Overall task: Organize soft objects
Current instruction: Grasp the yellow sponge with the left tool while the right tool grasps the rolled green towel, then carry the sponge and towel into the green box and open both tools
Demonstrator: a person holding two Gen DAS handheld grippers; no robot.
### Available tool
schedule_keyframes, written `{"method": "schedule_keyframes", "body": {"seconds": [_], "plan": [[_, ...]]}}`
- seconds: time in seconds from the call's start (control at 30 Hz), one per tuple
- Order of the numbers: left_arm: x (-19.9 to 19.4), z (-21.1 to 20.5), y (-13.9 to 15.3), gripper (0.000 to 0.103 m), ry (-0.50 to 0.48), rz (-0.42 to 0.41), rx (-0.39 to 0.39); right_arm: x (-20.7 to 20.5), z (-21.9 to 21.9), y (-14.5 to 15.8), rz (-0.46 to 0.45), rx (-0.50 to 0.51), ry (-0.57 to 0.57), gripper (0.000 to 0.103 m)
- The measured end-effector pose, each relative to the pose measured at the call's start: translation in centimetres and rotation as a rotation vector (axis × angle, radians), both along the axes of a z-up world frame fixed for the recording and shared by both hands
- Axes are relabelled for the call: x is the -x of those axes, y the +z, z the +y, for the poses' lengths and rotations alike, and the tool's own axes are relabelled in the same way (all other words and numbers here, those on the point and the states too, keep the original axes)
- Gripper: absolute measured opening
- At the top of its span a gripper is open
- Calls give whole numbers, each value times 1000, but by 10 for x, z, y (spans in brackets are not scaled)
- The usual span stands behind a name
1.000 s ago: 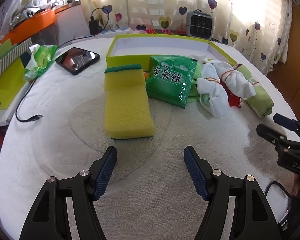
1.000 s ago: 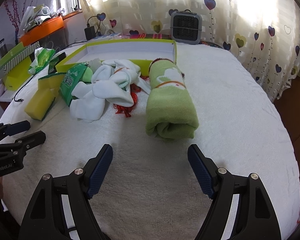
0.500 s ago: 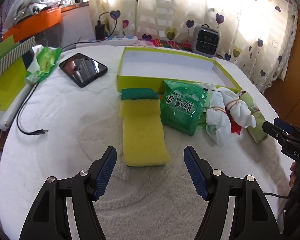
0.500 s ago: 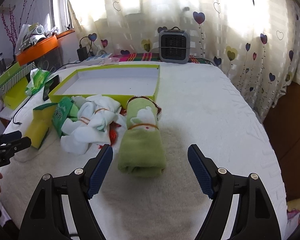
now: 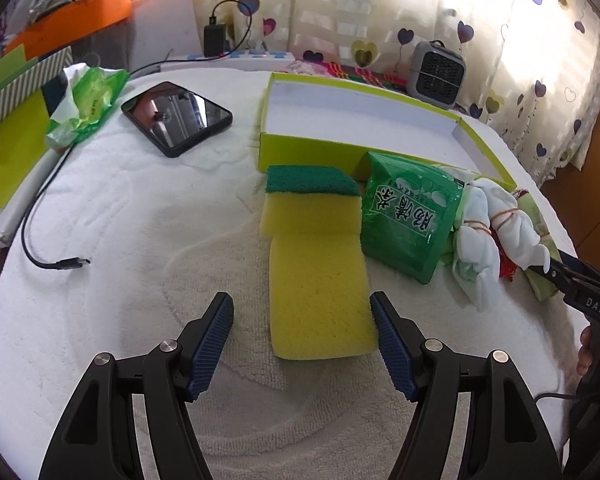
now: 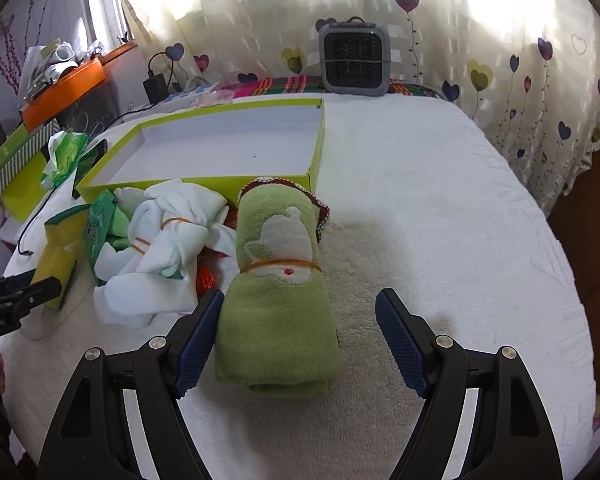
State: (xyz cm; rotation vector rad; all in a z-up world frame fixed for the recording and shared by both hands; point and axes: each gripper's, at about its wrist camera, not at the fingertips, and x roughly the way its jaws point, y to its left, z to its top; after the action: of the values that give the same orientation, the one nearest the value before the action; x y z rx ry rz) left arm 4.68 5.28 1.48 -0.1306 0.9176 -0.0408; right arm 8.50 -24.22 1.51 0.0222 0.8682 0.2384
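A yellow sponge lies flat on the white cloth, its near end between the open fingers of my left gripper. Behind it leans a second sponge with a green scouring top. A green packet, a bundle of white cloths and an empty lime-green box sit beyond. My right gripper is open around the near end of a rolled green towel bound with a rubber band. The white bundle lies left of the towel, before the box.
A black phone, a loose cable and a green wipes pack lie at the left. A grey heater stands behind the box. The table edge drops off at the right.
Both grippers have come forward and lower. The yellow sponge now sits between the left fingers, and the green towel roll between the right fingers. Both stay open.
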Motion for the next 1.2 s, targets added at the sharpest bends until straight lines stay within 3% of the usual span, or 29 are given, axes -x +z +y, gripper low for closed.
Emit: {"method": "schedule_keyframes", "body": {"seconds": [0.27,0.33,0.47,0.57,0.93,1.2], "plan": [[-2,5,0,56,-11,0,44,-7,-1,-2,22,-20,-7,77],[-1,5,1,49,-19,-6,48,-6,0,-2,18,-17,-3,67],[1,3,4,46,-32,-16,47,-3,2,0,13,-28,13,48],[4,5,5,45,-36,-21,58,-1,2,1,6,-26,10,42],[19,5,22,45,-69,-60,67,16,-3,12,-36,-39,-10,37],[14,4,46,45,-96,-91,64,23,-3,45,-121,-59,-25,37]]}}
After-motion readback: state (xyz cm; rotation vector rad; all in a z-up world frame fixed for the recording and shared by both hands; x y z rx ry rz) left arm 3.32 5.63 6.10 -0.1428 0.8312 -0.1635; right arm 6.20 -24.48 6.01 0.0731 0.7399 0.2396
